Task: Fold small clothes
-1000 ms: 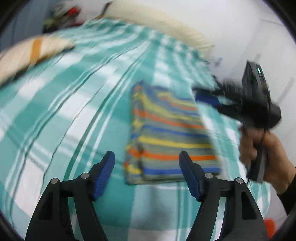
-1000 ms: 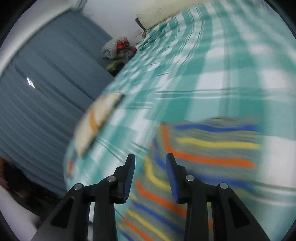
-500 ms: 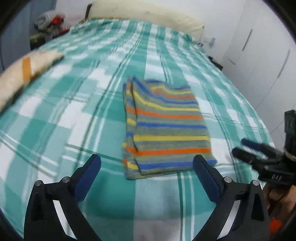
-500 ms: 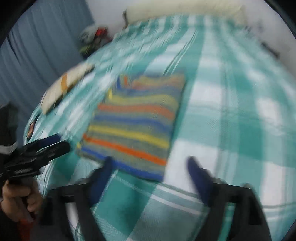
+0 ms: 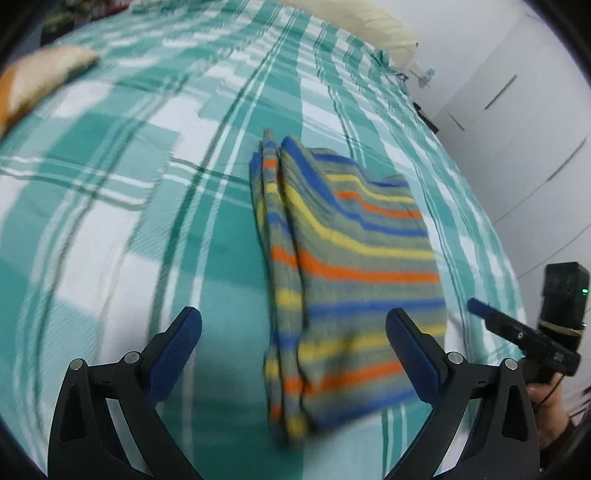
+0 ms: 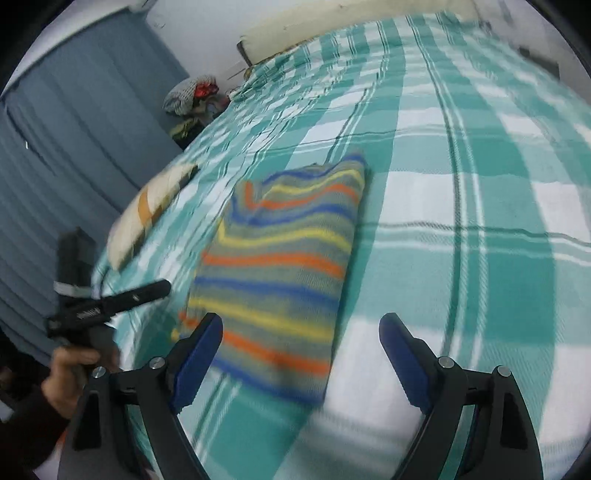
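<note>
A folded garment (image 5: 351,266) striped in blue, yellow, orange and grey lies flat on the teal plaid bedspread (image 5: 110,184). My left gripper (image 5: 293,321) hangs open above its near edge, pads apart and nothing between them. In the right wrist view the garment (image 6: 280,258) lies ahead and to the left. My right gripper (image 6: 301,325) is open over its near right corner and holds nothing. Each view shows the other gripper in a hand: the right one (image 5: 491,317) beside the garment's right edge, the left one (image 6: 147,290) at its left.
A cream cushion with an orange band (image 6: 155,206) lies on the bed left of the garment. A long cream pillow (image 5: 369,22) lies at the head. White wardrobe doors (image 5: 517,129) stand on the right, a blue curtain (image 6: 74,147) and a clothes heap (image 6: 192,96) on the left.
Both grippers' jaws have spread wide. The right gripper drew back from close over the garment to its near corner. The left gripper came down closer to the garment's near edge.
</note>
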`<state>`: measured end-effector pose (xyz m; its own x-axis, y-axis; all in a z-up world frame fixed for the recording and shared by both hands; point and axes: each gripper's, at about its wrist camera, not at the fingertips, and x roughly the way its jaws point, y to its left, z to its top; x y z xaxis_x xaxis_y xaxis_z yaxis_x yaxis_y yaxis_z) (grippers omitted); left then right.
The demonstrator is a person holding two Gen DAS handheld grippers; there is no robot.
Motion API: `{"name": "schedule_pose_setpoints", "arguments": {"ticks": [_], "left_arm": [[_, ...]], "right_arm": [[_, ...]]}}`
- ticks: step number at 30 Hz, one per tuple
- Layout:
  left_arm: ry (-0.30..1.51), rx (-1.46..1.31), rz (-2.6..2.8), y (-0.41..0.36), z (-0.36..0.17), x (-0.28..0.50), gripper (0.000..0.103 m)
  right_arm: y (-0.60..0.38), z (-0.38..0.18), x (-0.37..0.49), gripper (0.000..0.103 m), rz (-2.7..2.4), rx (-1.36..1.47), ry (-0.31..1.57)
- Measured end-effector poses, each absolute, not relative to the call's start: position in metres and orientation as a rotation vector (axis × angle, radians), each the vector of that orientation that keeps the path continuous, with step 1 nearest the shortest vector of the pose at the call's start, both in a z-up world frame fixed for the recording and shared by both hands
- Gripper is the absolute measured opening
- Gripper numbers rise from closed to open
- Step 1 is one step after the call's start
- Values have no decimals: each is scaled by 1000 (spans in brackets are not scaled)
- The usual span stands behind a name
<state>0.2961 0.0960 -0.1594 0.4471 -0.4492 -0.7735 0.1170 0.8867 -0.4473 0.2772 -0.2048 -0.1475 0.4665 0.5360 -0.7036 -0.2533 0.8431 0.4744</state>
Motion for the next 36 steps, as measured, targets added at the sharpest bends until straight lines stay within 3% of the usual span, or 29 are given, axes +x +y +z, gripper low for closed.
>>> {"name": "schedule_pose_setpoints", "arguments": {"ticks": [3,4,5,6,7,8,9,14,17,18,19,20,21,22,24,27,32,36], "left_arm": [[1069,-345,-356,87,-173,316,98],[1051,-334,-360,82,-174,321,92],[1038,-331,-375,76,-174,323,80],[1051,-336,-399,70,-177,326,34],[1091,-335,-399,62,-181,331,19],[1091,-314,-369,57,-179,331,18],[1071,-286,-351,52,-172,330,17],[914,-252,-423,29,-111,314,17],[865,-237,-444,12,-88,312,20],[882,-218,-423,5,-92,316,33],[938,-193,-385,-1,-104,322,60],[993,-172,-346,-4,-117,325,70],[1049,-146,-290,-3,-130,323,71],[1071,-120,-248,1,-137,315,69],[1041,-69,-222,8,-137,285,72],[973,80,-140,5,-120,238,99],[865,260,59,-14,-85,179,101],[853,264,114,-15,-63,156,101]], "right_arm": [[-206,-170,318,85,511,427,1023],[-204,-182,331,81,516,469,1044],[-201,-193,341,71,524,514,1060],[-196,-202,348,63,544,556,1071],[-188,-210,353,56,567,591,1071],[-180,-213,356,41,563,584,1069],[-168,-210,356,33,520,510,1071],[-141,-131,325,27,461,199,887],[-147,-94,312,27,451,127,793],[-155,-90,315,28,429,132,797],[-164,-93,317,30,398,142,812],[-174,-101,321,42,353,155,845],[-187,-119,327,64,287,158,926],[-198,-133,328,71,219,153,993],[-225,-151,305,72,86,149,1044],[-234,-144,253,80,21,75,1011],[-231,-117,193,84,38,92,967],[-219,-86,160,94,26,108,907]]}}
